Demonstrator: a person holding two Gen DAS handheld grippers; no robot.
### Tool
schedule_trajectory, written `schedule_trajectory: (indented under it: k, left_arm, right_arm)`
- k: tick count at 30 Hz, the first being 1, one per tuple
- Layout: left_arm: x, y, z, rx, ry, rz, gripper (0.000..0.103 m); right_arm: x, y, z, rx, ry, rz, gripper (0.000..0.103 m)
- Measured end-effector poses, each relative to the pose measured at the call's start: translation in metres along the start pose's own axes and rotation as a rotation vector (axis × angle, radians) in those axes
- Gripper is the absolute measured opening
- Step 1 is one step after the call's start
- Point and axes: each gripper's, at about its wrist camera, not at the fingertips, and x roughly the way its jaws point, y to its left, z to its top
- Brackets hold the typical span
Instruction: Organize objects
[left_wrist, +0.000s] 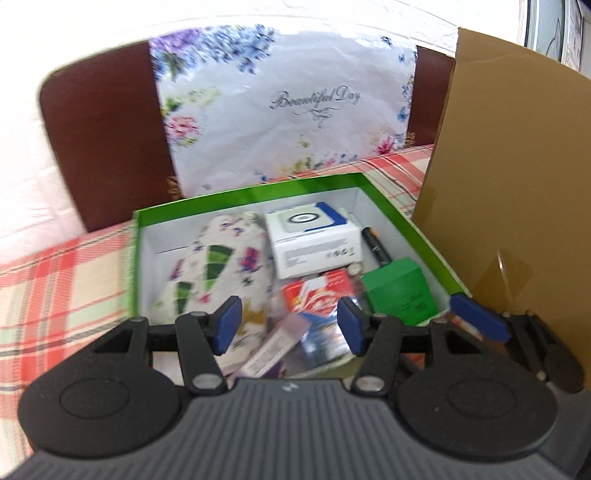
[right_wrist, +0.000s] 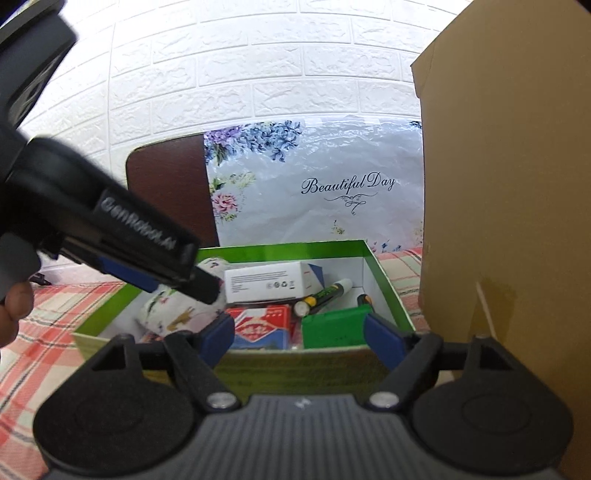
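Note:
A green-rimmed open box (left_wrist: 406, 218) (right_wrist: 388, 280) sits on the plaid tablecloth. It holds a floral pouch (left_wrist: 218, 266) (right_wrist: 173, 310), a white carton (left_wrist: 314, 240) (right_wrist: 266, 284), a red packet (left_wrist: 317, 295) (right_wrist: 262, 325), a green box (left_wrist: 399, 291) (right_wrist: 332, 328), a black pen (left_wrist: 375, 245) and a marker (right_wrist: 325, 293). My left gripper (left_wrist: 288, 325) is open and empty, hovering over the box's near part; it also shows in the right wrist view (right_wrist: 177, 273). My right gripper (right_wrist: 299, 338) is open and empty at the box's near wall; one of its fingers (left_wrist: 480, 317) shows in the left wrist view.
A tall brown cardboard box (left_wrist: 509, 184) (right_wrist: 509, 184) stands close on the right. A floral "Beautiful Day" bag (left_wrist: 288, 107) (right_wrist: 317, 188) hangs on a brown chair back (left_wrist: 107, 129) behind the table. A white brick wall (right_wrist: 258, 66) is beyond.

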Motion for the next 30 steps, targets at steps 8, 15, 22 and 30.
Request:
schedule_trajectory:
  k: [8, 15, 22, 30]
  left_arm:
    - [-0.024, 0.016, -0.03, 0.001, 0.023, 0.084, 0.06]
    - [-0.038, 0.035, -0.054, -0.03, 0.042, 0.133, 0.065]
    - [-0.052, 0.052, -0.079, -0.081, 0.063, 0.174, 0.069]
    - [-0.061, 0.07, -0.099, -0.128, 0.087, 0.21, 0.07]
  right_arm:
    - [-0.018, 0.011, -0.004, 0.021, 0.037, 0.032, 0.08]
    - [-0.027, 0.022, -0.008, 0.037, 0.072, 0.069, 0.08]
    - [-0.035, 0.027, -0.004, 0.111, 0.102, 0.121, 0.08]
    - [-0.041, 0.039, -0.007, 0.13, 0.134, 0.153, 0.08]
